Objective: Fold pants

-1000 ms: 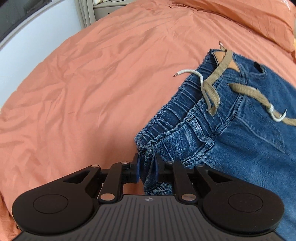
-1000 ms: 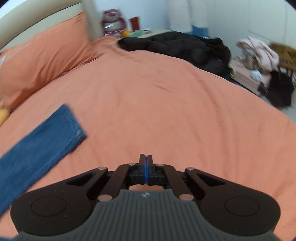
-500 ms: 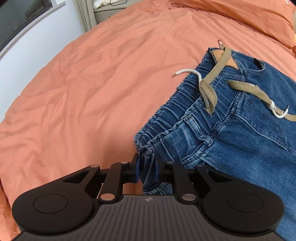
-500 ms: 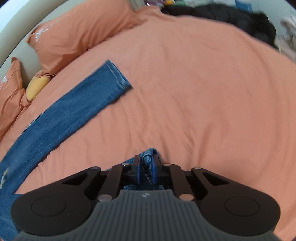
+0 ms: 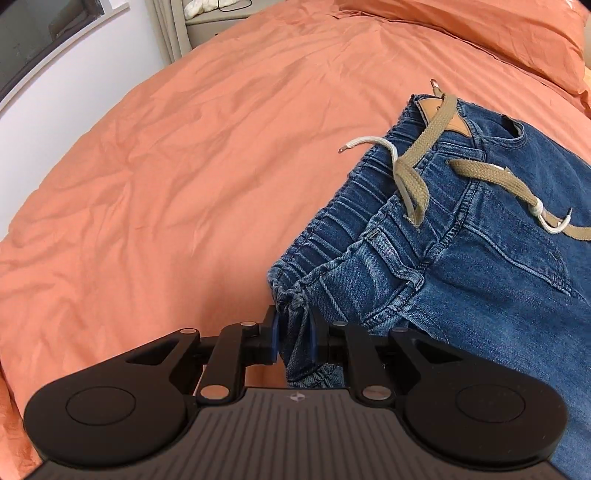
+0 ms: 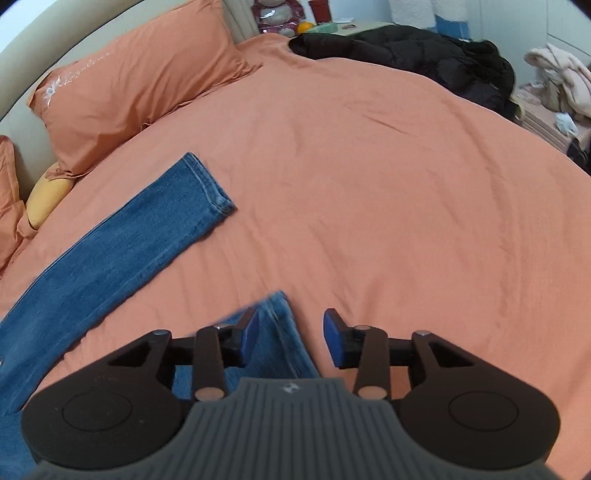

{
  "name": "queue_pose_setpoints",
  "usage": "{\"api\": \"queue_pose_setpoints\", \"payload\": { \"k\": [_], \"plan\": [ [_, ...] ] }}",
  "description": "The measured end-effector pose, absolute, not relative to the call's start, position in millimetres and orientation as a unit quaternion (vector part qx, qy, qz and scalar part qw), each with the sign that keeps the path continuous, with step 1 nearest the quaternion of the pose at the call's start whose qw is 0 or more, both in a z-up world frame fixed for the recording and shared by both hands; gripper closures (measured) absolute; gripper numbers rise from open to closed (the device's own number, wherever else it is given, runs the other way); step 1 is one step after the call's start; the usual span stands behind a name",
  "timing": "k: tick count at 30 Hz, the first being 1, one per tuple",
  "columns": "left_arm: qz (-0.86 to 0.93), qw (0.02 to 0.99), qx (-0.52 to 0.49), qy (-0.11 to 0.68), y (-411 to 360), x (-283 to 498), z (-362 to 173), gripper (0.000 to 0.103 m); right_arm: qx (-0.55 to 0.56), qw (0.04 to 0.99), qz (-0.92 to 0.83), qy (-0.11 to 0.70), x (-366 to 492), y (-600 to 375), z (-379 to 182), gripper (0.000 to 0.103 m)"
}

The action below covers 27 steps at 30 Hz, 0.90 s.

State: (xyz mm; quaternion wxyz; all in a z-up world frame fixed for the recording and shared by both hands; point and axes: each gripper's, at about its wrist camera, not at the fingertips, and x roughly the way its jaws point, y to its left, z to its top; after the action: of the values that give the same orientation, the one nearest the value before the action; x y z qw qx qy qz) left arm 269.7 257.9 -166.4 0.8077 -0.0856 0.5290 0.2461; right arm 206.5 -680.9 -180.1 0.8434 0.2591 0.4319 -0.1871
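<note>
Blue jeans with a tan drawstring lie on the orange bed. My left gripper is shut on a corner of the elastic waistband, which bunches between the pads. In the right wrist view one jeans leg lies flat, stretching toward the pillows. The other leg's hem lies between the pads of my right gripper, which is open and not gripping it.
Orange pillows and a yellow cushion sit at the head of the bed. A black jacket lies at the far edge. A nightstand and a white wall stand beyond the bed on the left.
My right gripper was shut on the leg hem half a second ago; it has opened and the hem has dropped onto the bed. My left gripper keeps its hold on the waistband.
</note>
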Motion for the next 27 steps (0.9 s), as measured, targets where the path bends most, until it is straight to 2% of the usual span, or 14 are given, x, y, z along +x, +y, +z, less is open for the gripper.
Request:
{"api": "queue_pose_setpoints", "payload": {
  "k": [1,5,7,8,9,10,12,19,25,27],
  "plan": [
    [0.246,0.808,-0.088,0.529,258.5,269.6,-166.6,0.086,0.272,0.839,-0.191,0.432,191.8,-684.0,-179.1,0.065],
    [0.243,0.810,-0.099,0.525,262.2,268.2,-166.1,0.086,0.349,0.811,-0.211,0.420,132.9,-693.0,-191.6,0.047],
    [0.243,0.811,-0.112,0.520,265.6,266.0,-165.5,0.086,0.411,0.786,-0.207,0.413,112.7,-692.9,-210.4,0.048],
    [0.242,0.812,-0.118,0.518,267.2,264.3,-165.0,0.086,0.442,0.773,-0.202,0.408,105.8,-690.9,-220.4,0.052],
    [0.241,0.813,-0.124,0.516,268.8,263.2,-164.3,0.086,0.468,0.762,-0.200,0.400,100.7,-686.9,-229.4,0.077],
    [0.240,0.813,-0.129,0.514,270.3,262.2,-163.2,0.086,0.494,0.752,-0.198,0.389,97.1,-683.6,-236.3,0.090],
    [0.237,0.816,-0.138,0.508,273.1,259.8,-157.3,0.087,0.509,0.753,-0.206,0.363,94.3,-678.7,-233.2,0.090],
    [0.203,0.834,-0.144,0.493,283.5,245.9,-125.0,0.088,0.415,0.809,-0.224,0.351,80.8,-663.6,-157.2,0.092],
    [0.203,0.817,-0.144,0.520,291.6,250.7,-161.5,0.087,0.400,0.781,-0.261,0.402,65.3,-660.4,-203.5,0.092],
    [0.200,0.816,-0.132,0.525,287.5,253.6,-170.3,0.083,0.398,0.780,-0.268,0.402,62.4,-658.3,-215.2,0.091]
  ]
}}
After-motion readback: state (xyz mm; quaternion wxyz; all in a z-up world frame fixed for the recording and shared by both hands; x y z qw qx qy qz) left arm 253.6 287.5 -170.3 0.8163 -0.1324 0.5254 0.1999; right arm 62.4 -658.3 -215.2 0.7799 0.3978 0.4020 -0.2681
